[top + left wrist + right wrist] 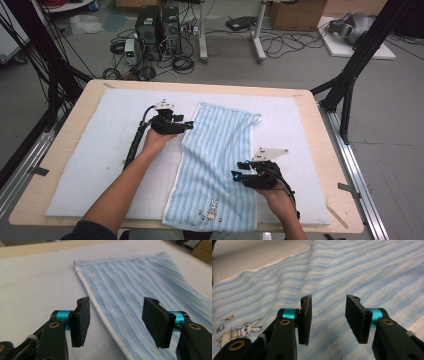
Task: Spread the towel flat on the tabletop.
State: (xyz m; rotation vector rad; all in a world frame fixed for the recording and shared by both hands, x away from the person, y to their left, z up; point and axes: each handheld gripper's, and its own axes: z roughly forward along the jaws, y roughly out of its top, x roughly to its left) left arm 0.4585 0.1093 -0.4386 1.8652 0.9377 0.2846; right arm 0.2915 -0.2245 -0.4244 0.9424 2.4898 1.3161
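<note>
While both gape | towel [220,165] edge under left claw [189,125]

soft, even room light falls from overhead, so the white mat [100,165] on the desk [325,150] looks bright without glare. shadows under the hands are faint and short. the high view is a little grainy but sharp throughout. in both gripper views the near black pads [80,322] are crisp, while the striped towel [140,277] softens toward the far edge.
</note>
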